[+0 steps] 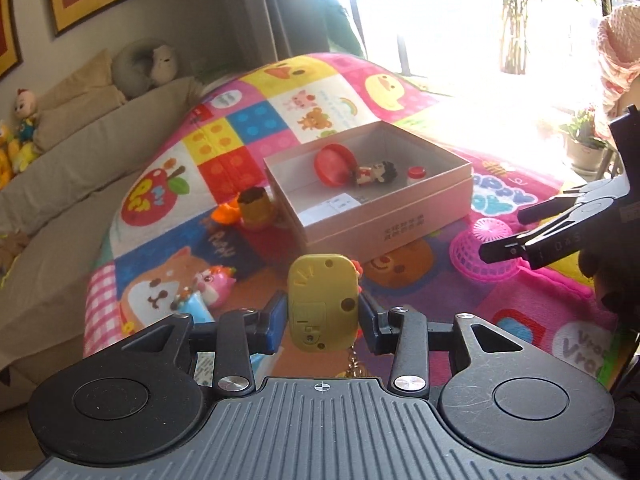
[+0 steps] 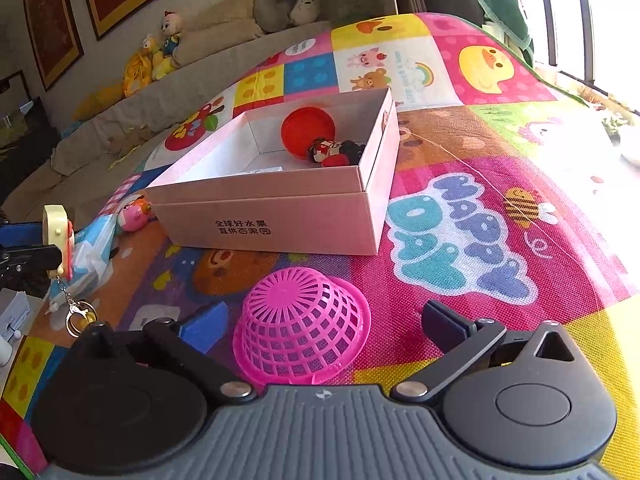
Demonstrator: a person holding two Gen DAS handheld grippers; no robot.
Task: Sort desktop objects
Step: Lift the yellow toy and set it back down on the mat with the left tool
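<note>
My left gripper (image 1: 323, 322) is shut on a yellow toy keychain (image 1: 322, 300), held off the mat with its ring and chain (image 2: 78, 320) dangling below. An open pink cardboard box (image 1: 384, 220) lies ahead on the play mat. It holds a red lid (image 1: 334, 162), a small figurine (image 1: 374, 174) and a red-capped bottle (image 1: 416, 174). My right gripper (image 2: 324, 328) stands open around an upturned pink mesh basket (image 2: 300, 336), its pads apart from the basket's sides. The left wrist view shows that gripper (image 1: 504, 234) at the right, by the basket (image 1: 480, 256).
An orange toy (image 1: 226, 212) and a brown-topped yellow cup (image 1: 256, 208) sit left of the box. A pink character toy (image 2: 134, 214) and a tissue pack (image 2: 94, 248) lie near the mat's left edge. A beige sofa (image 1: 80, 152) with plush toys runs alongside.
</note>
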